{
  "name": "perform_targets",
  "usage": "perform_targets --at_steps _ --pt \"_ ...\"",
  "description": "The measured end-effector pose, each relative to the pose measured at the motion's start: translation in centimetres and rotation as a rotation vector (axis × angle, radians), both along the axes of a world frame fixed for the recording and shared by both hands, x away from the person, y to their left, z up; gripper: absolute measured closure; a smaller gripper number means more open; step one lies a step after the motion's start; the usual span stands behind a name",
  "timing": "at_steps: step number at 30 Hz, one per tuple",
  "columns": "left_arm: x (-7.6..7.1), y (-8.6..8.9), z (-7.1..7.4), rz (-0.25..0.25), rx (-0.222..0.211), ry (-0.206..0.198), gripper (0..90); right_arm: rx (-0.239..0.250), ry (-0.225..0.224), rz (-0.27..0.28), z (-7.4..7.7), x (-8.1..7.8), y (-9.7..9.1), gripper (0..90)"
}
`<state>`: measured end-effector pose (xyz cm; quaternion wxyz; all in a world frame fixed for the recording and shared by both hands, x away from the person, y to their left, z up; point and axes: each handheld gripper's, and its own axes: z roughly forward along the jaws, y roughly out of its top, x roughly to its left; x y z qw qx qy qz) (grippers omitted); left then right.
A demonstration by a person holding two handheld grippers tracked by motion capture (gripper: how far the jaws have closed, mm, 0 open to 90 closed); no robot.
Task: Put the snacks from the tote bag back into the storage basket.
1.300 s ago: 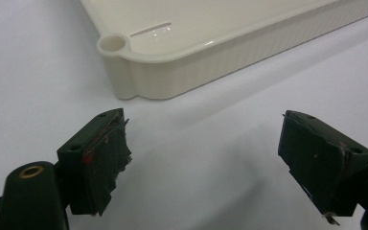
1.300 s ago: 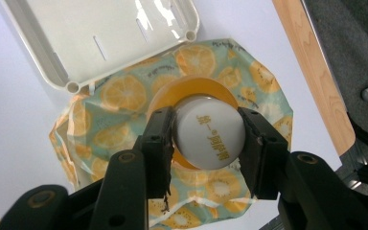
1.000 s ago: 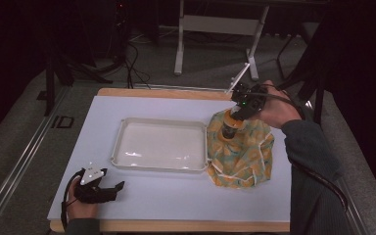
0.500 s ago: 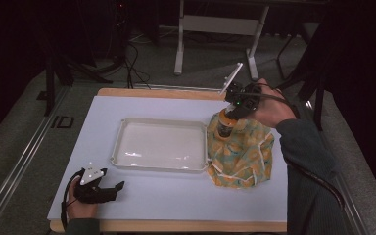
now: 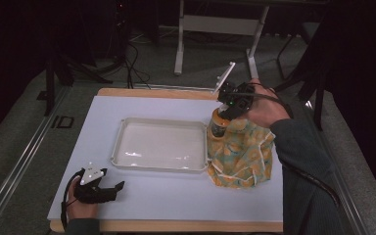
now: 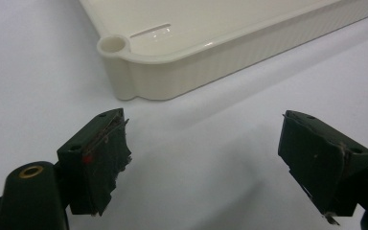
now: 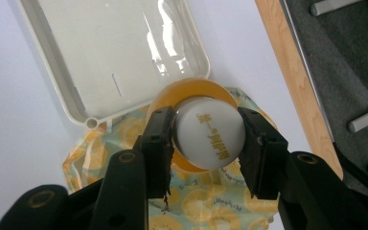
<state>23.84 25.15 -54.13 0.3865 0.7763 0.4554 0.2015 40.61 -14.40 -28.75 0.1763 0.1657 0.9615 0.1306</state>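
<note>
Since a second ago my right gripper (image 7: 206,143) has drifted toward the tray (image 5: 127,161) side and the orange bottle (image 5: 219,125) now stands higher out of the yellow fruit-print bag (image 5: 240,156). I judge it's an extraction, probably bound for the tray. My jaws are clamped on the bottle's white cap (image 7: 211,132), one each side, pointing straight down. Bag below my fingers, tray just beside it. Right hand (image 5: 264,110) arched over the top. My left gripper (image 6: 211,158) rests on the table (image 5: 186,196), jaws wide apart, holding nothing, tray corner just ahead.
</note>
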Motion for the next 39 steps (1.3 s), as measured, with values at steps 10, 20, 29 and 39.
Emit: perform_targets --at_steps 10,20,29,39 --pt "0.0 0.0 0.0 -0.002 -0.001 0.002 17.7 -0.002 0.005 -0.002 0.0 -0.3 1.3 58.9" --pt "0.0 0.0 0.0 -0.002 -0.001 0.002 17.6 -0.001 0.010 -0.005 0.2 -0.7 2.3 58.9" --pt "0.0 0.0 0.0 0.000 -0.004 0.002 17.7 0.014 0.005 -0.010 -0.2 -1.0 3.2 58.9" --pt "0.0 0.1 0.0 0.000 -0.007 0.002 17.7 0.007 0.009 -0.002 -1.0 -1.4 4.1 58.9"
